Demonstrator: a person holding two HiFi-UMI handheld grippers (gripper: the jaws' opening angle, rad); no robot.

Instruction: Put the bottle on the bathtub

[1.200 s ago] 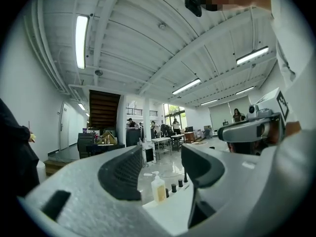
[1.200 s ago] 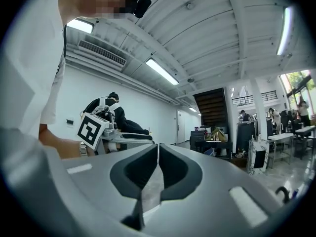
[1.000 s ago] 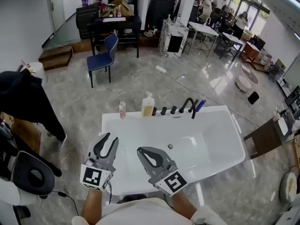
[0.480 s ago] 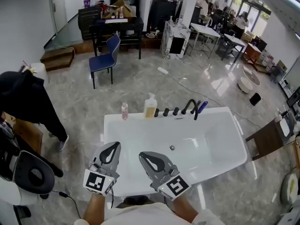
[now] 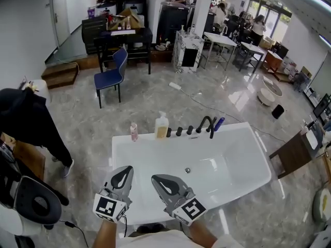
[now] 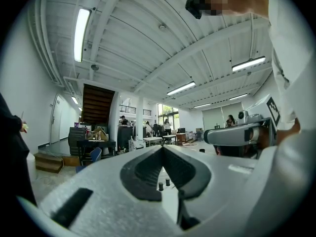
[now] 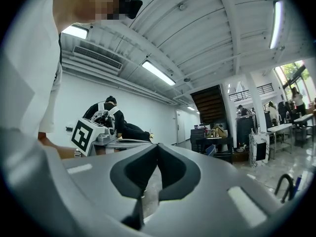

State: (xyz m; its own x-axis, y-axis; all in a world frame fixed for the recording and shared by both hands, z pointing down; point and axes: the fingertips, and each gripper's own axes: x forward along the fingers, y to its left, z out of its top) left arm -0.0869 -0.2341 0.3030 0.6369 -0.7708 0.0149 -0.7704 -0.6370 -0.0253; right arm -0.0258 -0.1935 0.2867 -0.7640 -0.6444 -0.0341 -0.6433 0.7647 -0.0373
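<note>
**Both grippers closed and empty above the near side of the bathtub**

Holding the left gripper [image 5: 124,170] and the right gripper [image 5: 158,180] side by side, near each other but not touching, above the near rim of the white bathtub [image 5: 258,161]. Pointing both of them level, toward the far side of the tub. Pressing the jaws of the left gripper fully together, with nothing between the pads, as the left gripper view is showing plainly. Pressing the jaws of the right gripper together in the same way, also pinching nothing.

Finding the small pink bottle [image 5: 134,132] standing upright on the far rim of the bathtub, near its left corner, well apart from both grippers. Finding the pump bottle [image 5: 162,126], with yellowish liquid inside, standing upright on the same rim, to the right of the pink one and not touching it. Seeing next to it a row of three black knobs [image 5: 179,131], then a black tap [image 5: 207,123] and a blue hand shower [image 5: 219,122], all along the far rim. Seeing the drain [image 5: 187,170] in the bottom of the tub.

Noticing, beyond the tub on the grey marble floor [image 5: 155,94], a blue chair [image 5: 110,72] and a dark table [image 5: 124,35] behind it. Noticing also a person in black clothes [image 5: 28,120] bending at the left, and a black office chair [image 5: 31,200] in the lower left corner.
</note>
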